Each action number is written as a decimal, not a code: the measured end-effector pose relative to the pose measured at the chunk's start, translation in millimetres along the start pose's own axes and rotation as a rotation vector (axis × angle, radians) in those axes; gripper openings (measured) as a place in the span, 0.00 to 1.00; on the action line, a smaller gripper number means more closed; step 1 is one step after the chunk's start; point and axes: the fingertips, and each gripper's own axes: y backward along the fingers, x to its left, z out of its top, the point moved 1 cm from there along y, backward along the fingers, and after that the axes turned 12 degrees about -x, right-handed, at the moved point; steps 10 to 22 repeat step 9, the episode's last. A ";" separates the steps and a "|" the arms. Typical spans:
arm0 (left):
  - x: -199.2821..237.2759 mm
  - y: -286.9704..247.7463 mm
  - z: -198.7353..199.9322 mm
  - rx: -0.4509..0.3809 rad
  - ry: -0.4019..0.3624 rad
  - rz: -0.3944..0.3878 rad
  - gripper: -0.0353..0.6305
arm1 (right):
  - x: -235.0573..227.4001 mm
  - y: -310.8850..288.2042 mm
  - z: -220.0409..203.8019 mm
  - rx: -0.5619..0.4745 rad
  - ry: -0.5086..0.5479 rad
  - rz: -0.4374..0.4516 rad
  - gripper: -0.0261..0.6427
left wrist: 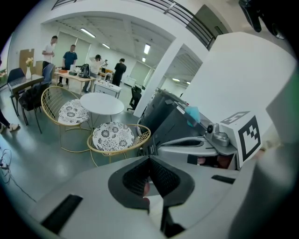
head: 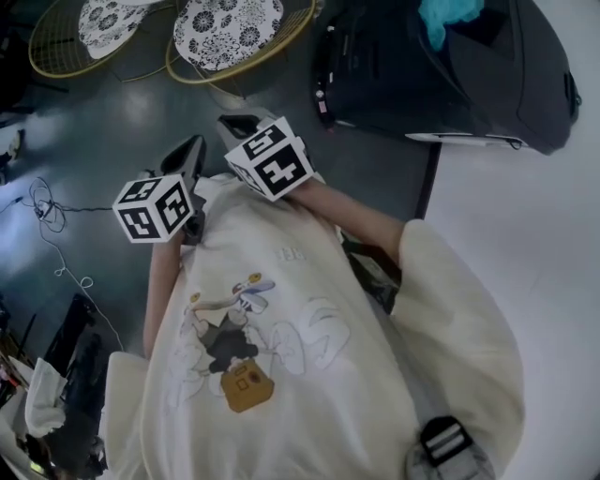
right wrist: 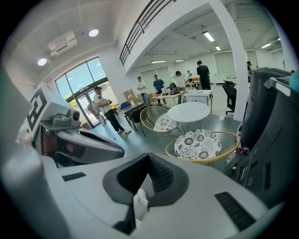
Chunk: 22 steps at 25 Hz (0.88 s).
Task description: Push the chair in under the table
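Observation:
A gold wire chair with a flowered cushion (head: 230,33) (left wrist: 114,136) (right wrist: 198,144) stands on the grey floor beside a small round white table (left wrist: 101,102) (right wrist: 188,112), not under it. A second chair of the same kind (head: 103,23) (left wrist: 70,112) (right wrist: 163,122) stands on the table's other side. My left gripper (head: 190,148) (left wrist: 150,159) and right gripper (head: 239,122) (right wrist: 148,157) are held side by side in front of the person's chest. They point toward the nearer chair from some distance. Both are shut with nothing between the pads.
A big dark grey case (head: 450,66) with a teal cloth in it lies close on the right, against a white surface (head: 525,244). Cables (head: 47,220) trail over the floor at left. Several people (left wrist: 70,58) stand at desks far back, past a white pillar (left wrist: 161,79).

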 end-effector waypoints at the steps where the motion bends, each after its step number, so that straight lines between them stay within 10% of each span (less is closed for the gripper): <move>1: -0.7 0.8 -1.2 0.001 0.000 0.002 0.07 | 0.4 1.2 -1.6 0.000 0.003 0.001 0.05; 22: 5.1 9.8 -3.9 0.005 0.017 0.022 0.07 | 11.0 -1.5 2.7 -0.003 -0.009 0.018 0.05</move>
